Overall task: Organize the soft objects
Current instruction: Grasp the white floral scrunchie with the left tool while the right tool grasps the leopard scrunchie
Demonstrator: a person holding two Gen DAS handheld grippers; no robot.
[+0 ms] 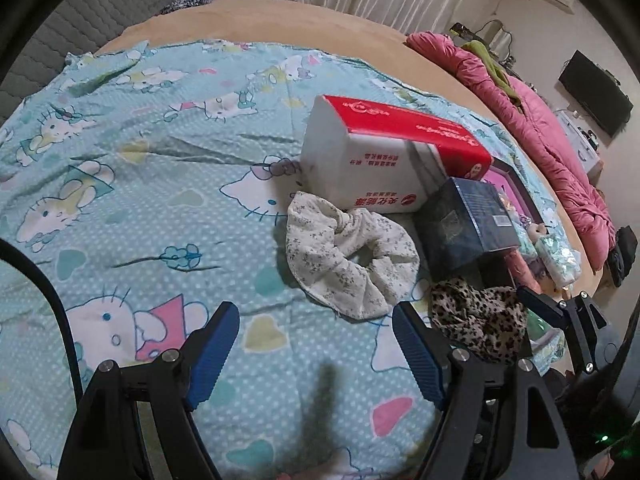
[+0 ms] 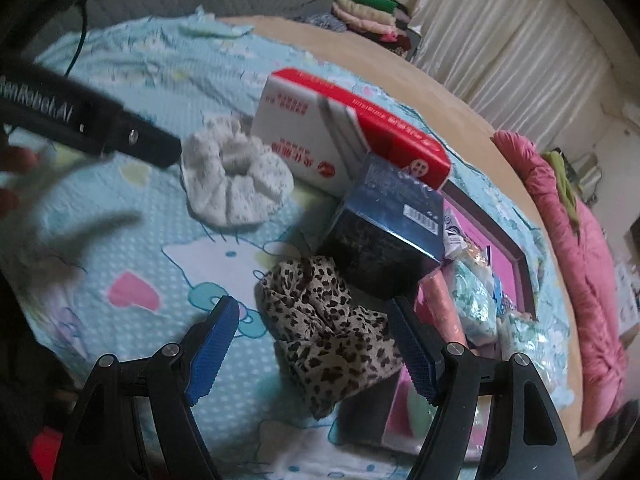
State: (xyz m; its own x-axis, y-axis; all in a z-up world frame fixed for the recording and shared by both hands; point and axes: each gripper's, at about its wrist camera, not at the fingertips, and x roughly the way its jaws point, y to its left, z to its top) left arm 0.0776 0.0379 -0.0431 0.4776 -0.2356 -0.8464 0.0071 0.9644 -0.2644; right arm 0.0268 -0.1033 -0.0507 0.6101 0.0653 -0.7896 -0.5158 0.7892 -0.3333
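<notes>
1. So, I count two scrunchies on the cartoon-cat sheet (image 1: 120,184): a white scrunchie (image 1: 348,256) near the tissue pack (image 1: 384,160), and a leopard scrunchie (image 2: 332,332) near the dark box (image 2: 384,236).
2. My left gripper (image 1: 316,356) and right gripper (image 2: 314,354) both tilt down, jaws apart, empty. The leopard one sits between the right jaws, unpinched.
3. Pink tray (image 2: 516,256) contents on the right are too blurry to name.

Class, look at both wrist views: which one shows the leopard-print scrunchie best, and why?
The right wrist view: the leopard-print scrunchie lies large and almost whole between that gripper's open jaws. In the left wrist view the scrunchie sits near the lower right, smaller and partly hidden behind a jaw.
</notes>
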